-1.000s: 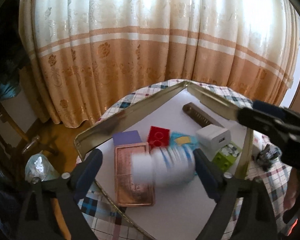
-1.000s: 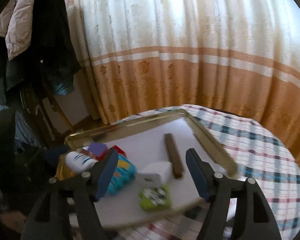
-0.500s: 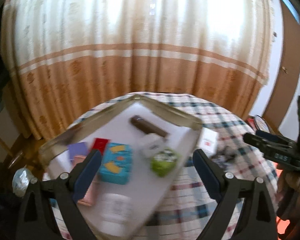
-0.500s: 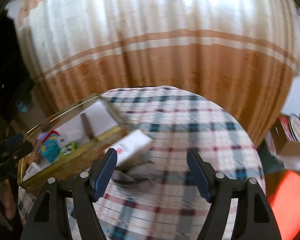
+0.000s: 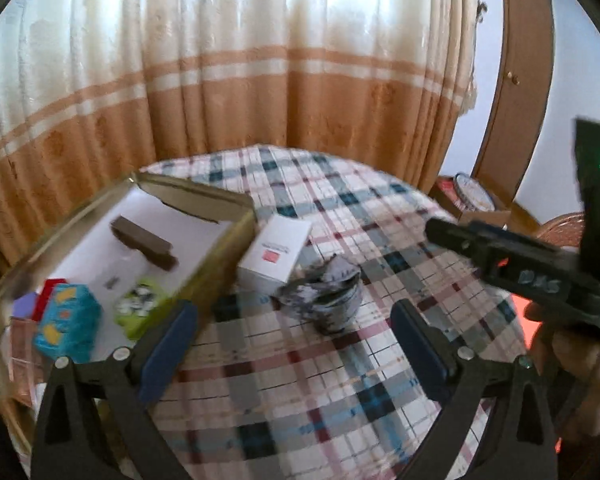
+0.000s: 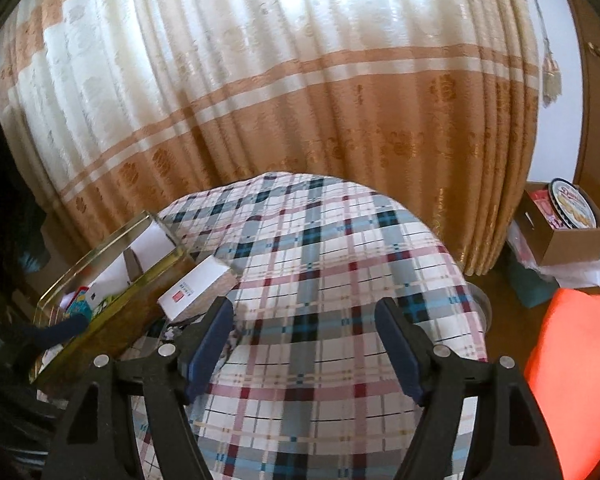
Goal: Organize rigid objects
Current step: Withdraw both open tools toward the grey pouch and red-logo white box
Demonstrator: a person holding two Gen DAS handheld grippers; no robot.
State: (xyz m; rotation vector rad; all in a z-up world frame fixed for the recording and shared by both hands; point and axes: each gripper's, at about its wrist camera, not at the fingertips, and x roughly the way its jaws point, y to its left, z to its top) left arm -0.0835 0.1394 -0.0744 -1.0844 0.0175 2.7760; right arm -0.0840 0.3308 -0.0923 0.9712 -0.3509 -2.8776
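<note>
Blue-padded and bare, the left gripper is spreading its jaws apart with nothing between them, hovering over the checked tablecloth just in front of the gold tray, and the right gripper is likewise opening on empty air above the cloth further out from the tray. Taking the tray as the landmark, most of the rigid things are already sitting inside it: a brown bar is lying toward its far corner, a green block and a teal box are crowding its near end, and a red piece is peeking out beside the teal box. Two things are waiting outside: a white box is leaning against the tray's outer wall, and a crumpled grey-and-white object, too blurred to name, is resting on the cloth just beyond that box. Both grippers are probably standing wide because they are free to take one of these leftovers, and the left one is pointing almost straight at the crumpled object, so that looks like the likeliest next pick. From the right wrist view the white box is showing pressed against the tray's side, which may be making a clean pinch awkward until it is drawn away from the wall. Behind the tray a cream and tan curtain is hanging, and well away from it, to the right on the floor, a cardboard carton is holding a biscuit tin
</note>
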